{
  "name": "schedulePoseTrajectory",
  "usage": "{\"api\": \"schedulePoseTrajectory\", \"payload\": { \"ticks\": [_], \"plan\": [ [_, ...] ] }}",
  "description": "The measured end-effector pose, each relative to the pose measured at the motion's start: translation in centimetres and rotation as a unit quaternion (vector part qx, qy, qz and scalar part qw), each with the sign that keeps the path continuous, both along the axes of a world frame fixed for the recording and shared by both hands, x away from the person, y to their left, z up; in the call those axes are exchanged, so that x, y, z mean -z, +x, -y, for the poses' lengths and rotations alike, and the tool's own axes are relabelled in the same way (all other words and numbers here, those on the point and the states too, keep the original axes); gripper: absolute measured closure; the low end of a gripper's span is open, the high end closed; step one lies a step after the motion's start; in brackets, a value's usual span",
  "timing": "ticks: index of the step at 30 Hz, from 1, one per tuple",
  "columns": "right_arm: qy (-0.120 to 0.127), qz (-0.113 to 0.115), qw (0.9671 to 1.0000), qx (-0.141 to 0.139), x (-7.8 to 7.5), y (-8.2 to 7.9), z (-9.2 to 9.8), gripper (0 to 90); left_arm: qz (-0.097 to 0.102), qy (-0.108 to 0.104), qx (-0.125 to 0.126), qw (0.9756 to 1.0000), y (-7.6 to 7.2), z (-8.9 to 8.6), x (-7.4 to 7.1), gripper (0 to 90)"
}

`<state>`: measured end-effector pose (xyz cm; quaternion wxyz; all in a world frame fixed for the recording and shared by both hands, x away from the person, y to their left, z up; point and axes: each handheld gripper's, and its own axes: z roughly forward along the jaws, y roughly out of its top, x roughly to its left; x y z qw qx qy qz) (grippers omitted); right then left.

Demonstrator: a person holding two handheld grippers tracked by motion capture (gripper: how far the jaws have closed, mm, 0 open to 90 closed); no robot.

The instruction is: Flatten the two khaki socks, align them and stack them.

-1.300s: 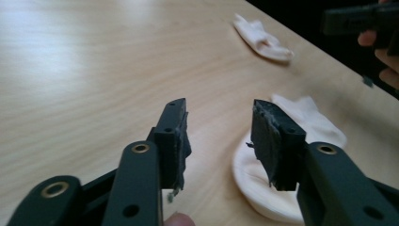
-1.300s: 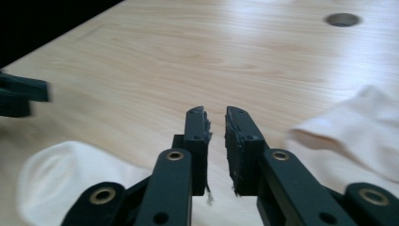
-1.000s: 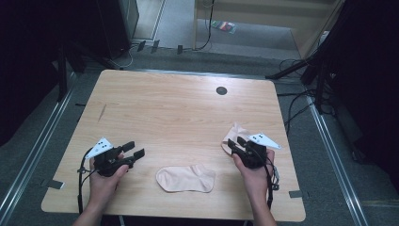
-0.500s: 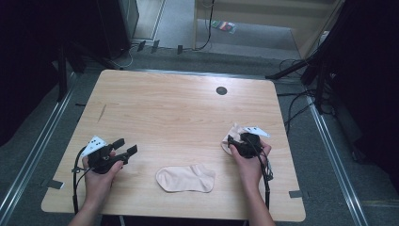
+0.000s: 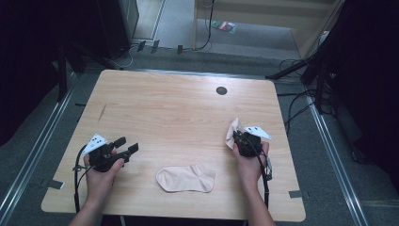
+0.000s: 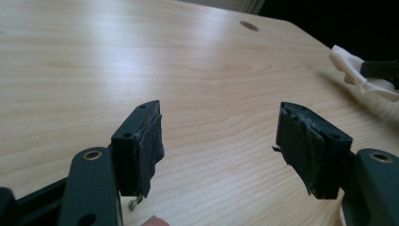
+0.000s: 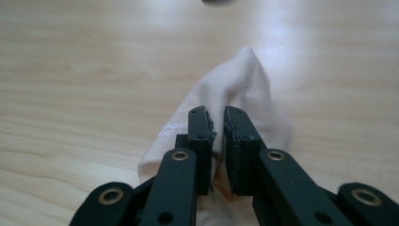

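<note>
Two socks noted: one (image 5: pixel 233 132) pinched by the just-closed right gripper (image 5: pixel 241 139), the flat one (image 5: pixel 185 179) lying crosswise between both hands, left gripper (image 5: pixel 127 145) held wide, empty.

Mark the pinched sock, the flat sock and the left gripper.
pinched sock (image 7: pixel 244 77): right gripper view, raised fold above the jaws.
flat sock (image 5: pixel 186 179): high view, middle of its body.
left gripper (image 6: pixel 219 141): left gripper view, midway between its open jaws.

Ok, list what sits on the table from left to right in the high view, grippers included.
Left gripper, fingers open and holding nothing → flat sock near the front edge → bunched sock, pinched by the right gripper → right gripper.
</note>
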<state>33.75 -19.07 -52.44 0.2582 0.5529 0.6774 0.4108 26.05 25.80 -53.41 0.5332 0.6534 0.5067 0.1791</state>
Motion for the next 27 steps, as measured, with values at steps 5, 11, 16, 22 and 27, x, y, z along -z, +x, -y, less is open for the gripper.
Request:
{"api": "schedulePoseTrajectory", "payload": {
  "ticks": [5,11,16,22,27],
  "plan": [
    [-0.005,0.040,0.9968,-0.069,-3.1,-1.4,-2.8,82.6,0.007,0.005,0.015,0.9998,0.7,1.6,-1.0,32.3],
    [0.000,0.053,0.9875,-0.149,-3.9,-2.1,-7.0,82.6,0.008,0.005,0.039,0.9992,1.9,3.9,-2.1,32.8],
    [-0.022,0.050,0.9785,-0.199,-2.8,-1.7,-9.9,82.7,0.001,0.013,0.054,0.9985,3.1,6.0,-2.1,32.8],
    [-0.039,0.032,0.9655,-0.256,-0.7,-0.9,-11.6,78.9,-0.014,0.019,0.069,0.9974,4.0,8.2,-1.6,32.7],
    [0.005,0.034,0.9761,-0.215,-1.7,-0.6,-9.6,51.8,-0.029,0.023,0.066,0.9971,4.5,8.8,-1.3,32.9]
  ]
}}
